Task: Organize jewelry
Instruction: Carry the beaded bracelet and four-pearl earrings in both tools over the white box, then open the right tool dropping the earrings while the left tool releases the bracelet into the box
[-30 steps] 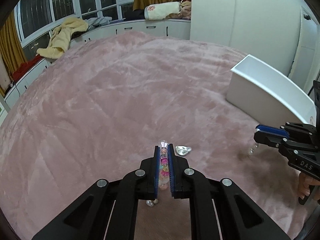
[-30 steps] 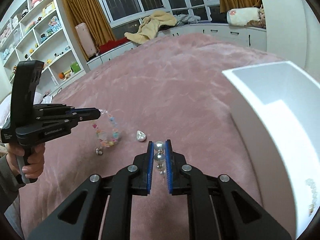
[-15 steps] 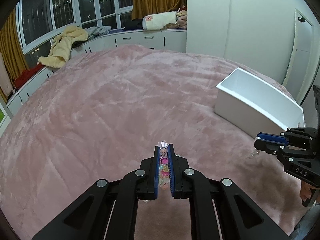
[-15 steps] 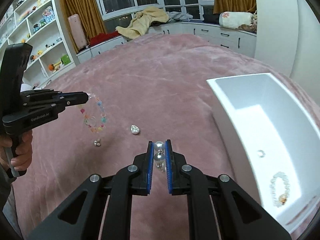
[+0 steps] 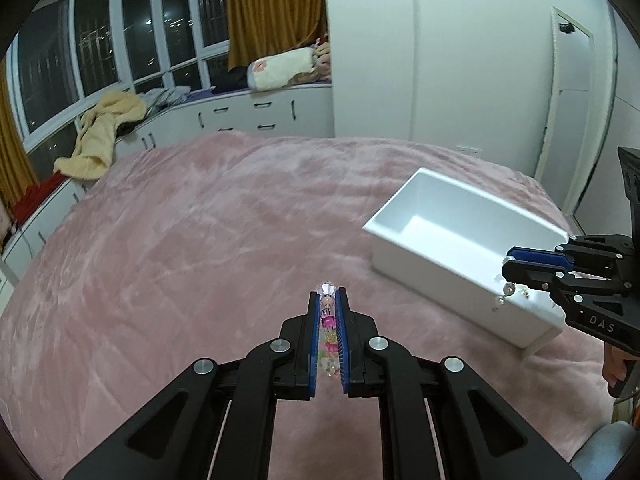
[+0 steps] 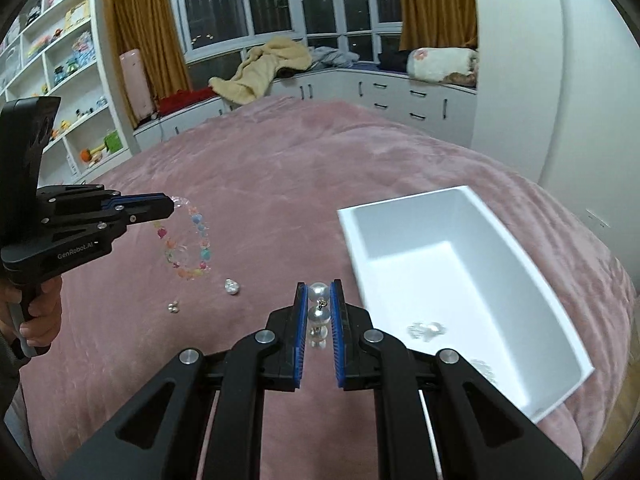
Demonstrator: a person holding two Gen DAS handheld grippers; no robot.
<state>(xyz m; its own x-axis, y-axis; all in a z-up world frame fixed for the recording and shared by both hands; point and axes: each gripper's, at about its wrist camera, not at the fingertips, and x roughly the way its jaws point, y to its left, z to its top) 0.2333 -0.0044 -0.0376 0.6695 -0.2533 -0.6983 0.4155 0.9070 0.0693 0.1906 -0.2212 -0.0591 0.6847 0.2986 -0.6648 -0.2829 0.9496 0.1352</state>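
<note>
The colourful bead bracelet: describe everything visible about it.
The bead bracelet is a loop of small glossy beads, pink, blue, orange and clear, plastic or glass by the look. The left gripper is shut on its top, and the rest hangs free above the pink blanket, touching nothing else. In the left wrist view it shows edge-on between the blue pads.

Two black handheld grippers with blue-padded fingers and silver round screws on the linkage arms. The left gripper (image 6: 170, 210) reads "GenRobot.AI" in white; the right gripper (image 5: 508, 266) reads "DAS". A grey sleeve (image 6: 8, 364) shows.
</note>
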